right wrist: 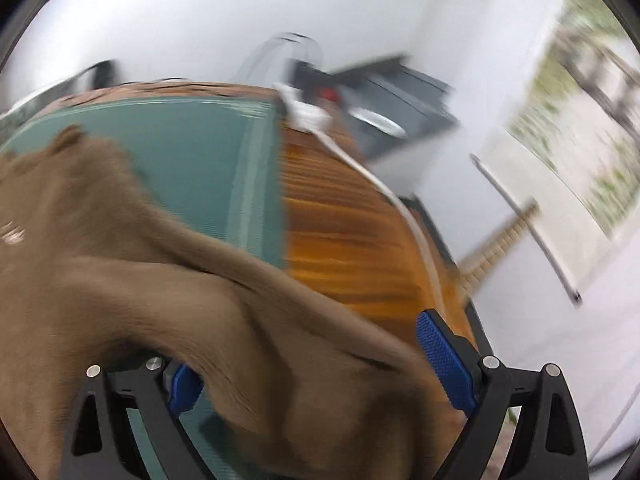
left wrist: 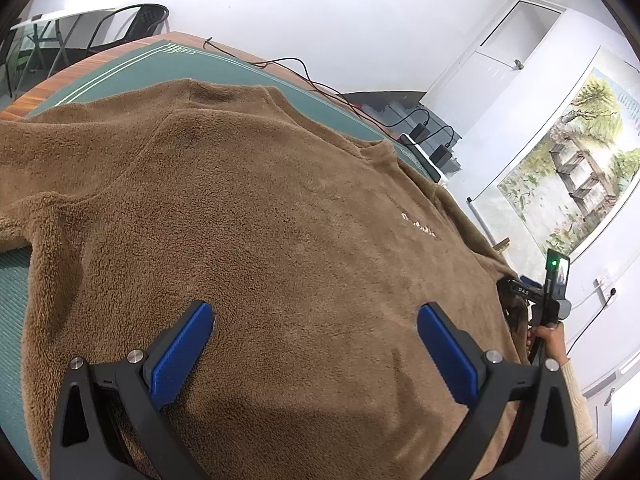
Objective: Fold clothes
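- Lying spread on the green mat (left wrist: pixel 224 68) of a wooden table (right wrist: pixel 340 216), the brown fleece top (left wrist: pixel 248 208) is facing up, its neckline towards the far side and its small chest lettering (left wrist: pixel 418 226) showing.
- The left tongs (left wrist: pixel 316 344) are hovering over the near hem area of the top, jaws standing wide apart with nothing between them.
- The right tongs (right wrist: pixel 312 356) are sitting at the top's right edge, where a fold of sleeve or side fabric is draping between the blue pads (right wrist: pixel 444 360); the jaws are standing wide, so this looks like cloth about to be pinched, not yet clamped. Motion blur is making contact hard to judge.
- In the left view, the right tongs (left wrist: pixel 516 292) and the hand (left wrist: pixel 550 340) holding them are showing at that same edge, so the right side is the nearer one for that sleeve.
- The top's long axis is running away from the left tongs, hem near, collar far.
- No containers are showing; only cables (left wrist: pixel 320 80) and small black boxes are lying at the table's far edge.
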The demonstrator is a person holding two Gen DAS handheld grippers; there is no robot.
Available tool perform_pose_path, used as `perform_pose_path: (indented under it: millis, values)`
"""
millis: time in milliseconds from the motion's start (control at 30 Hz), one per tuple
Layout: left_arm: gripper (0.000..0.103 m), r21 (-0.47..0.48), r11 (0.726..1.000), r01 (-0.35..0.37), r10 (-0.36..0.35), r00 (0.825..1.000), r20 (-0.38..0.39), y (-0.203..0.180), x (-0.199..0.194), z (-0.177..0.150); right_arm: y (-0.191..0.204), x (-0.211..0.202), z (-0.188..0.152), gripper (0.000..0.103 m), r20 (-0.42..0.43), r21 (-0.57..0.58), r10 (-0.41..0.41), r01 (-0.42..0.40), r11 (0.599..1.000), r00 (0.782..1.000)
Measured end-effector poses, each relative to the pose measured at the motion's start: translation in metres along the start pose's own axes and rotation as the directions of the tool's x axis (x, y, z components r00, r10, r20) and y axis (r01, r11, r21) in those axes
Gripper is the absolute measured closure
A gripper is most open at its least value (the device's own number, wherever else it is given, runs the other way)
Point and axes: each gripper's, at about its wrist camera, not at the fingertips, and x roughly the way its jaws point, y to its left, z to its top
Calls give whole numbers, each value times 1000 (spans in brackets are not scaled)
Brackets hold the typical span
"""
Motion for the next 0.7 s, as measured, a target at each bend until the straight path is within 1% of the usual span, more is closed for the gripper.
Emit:
perform_pose_path:
  millis: [133,200,267,367,467,533,600,700]
  values:
    - [1,1,1000,-2,2,1000,-1,0,1,0,-6,-8,-10,8,8,-1,87,-87,996,996]
    - [1,2,1000,-4,4,1000,-1,-1,1,0,2,-24,-15,8,30,-53,146,-144,988,989]
    - [1,2,1000,-2,2,1000,-1,0,1,0,9,-47,-23,8,69,-100,178,-171,980,982]
    - [1,1,1000,0,0,1000,0,0,0,0,19,-90,-43,7,140,-144,259,-239,960,956]
    - [1,2,1000,-1,1,1000,-1,0,0,0,29,-138,-71,6,213,-186,332,-296,937,919]
    - [1,2,1000,-2,2,1000,-4,1,0,0,38,-166,-95,6,249,-213,348,-299,930,904]
    - [1,8,1000,-7,7,1000,-13,-1,1,1,47,-194,-121,6,290,-249,345,-278,928,893]
    - [1,41,999,-24,25,999,-28,-8,-1,0,56,-234,-162,6,347,-270,335,-248,930,876]
